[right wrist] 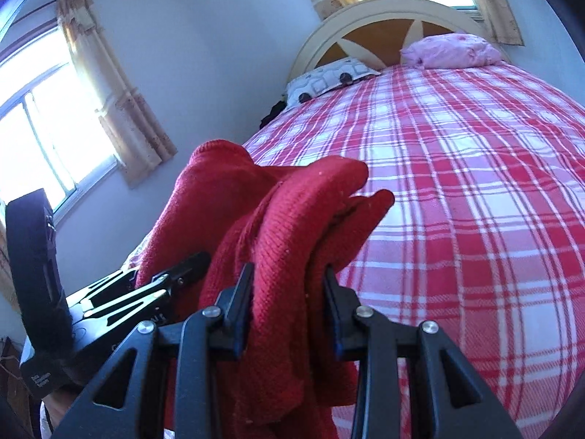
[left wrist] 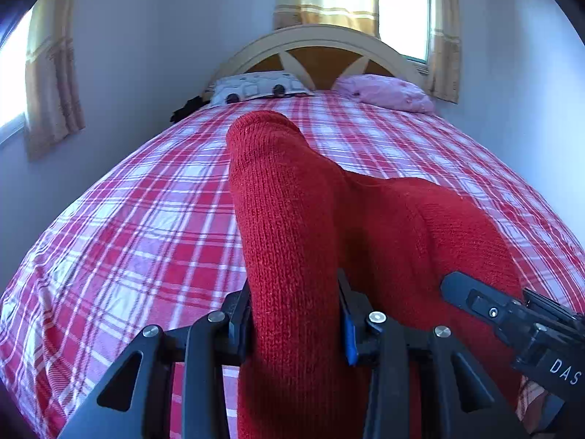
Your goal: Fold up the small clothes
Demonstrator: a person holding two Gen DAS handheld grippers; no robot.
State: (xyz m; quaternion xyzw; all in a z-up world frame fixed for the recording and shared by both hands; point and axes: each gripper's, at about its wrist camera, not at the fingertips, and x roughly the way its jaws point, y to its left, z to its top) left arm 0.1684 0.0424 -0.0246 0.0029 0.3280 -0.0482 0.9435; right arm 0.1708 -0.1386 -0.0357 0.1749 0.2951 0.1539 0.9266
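Observation:
A red knitted garment (left wrist: 289,226) bulges up between both grippers above the bed. My left gripper (left wrist: 294,305) is shut on a thick fold of it, and the fabric rises past the fingers and drapes off to the right. In that same view the right gripper's body (left wrist: 512,318) shows at the lower right against the red knit. My right gripper (right wrist: 289,298) is shut on another bunched fold of the red garment (right wrist: 292,226). The left gripper's body (right wrist: 120,303) sits close by at the lower left. The garment's lower edge is hidden.
A bed with a red and white plaid cover (left wrist: 146,219) fills the ground below. Two pillows, one patterned (left wrist: 256,86) and one pink (left wrist: 387,91), lie by the arched headboard (left wrist: 321,51). Curtained windows (right wrist: 55,117) stand on the left and behind the headboard.

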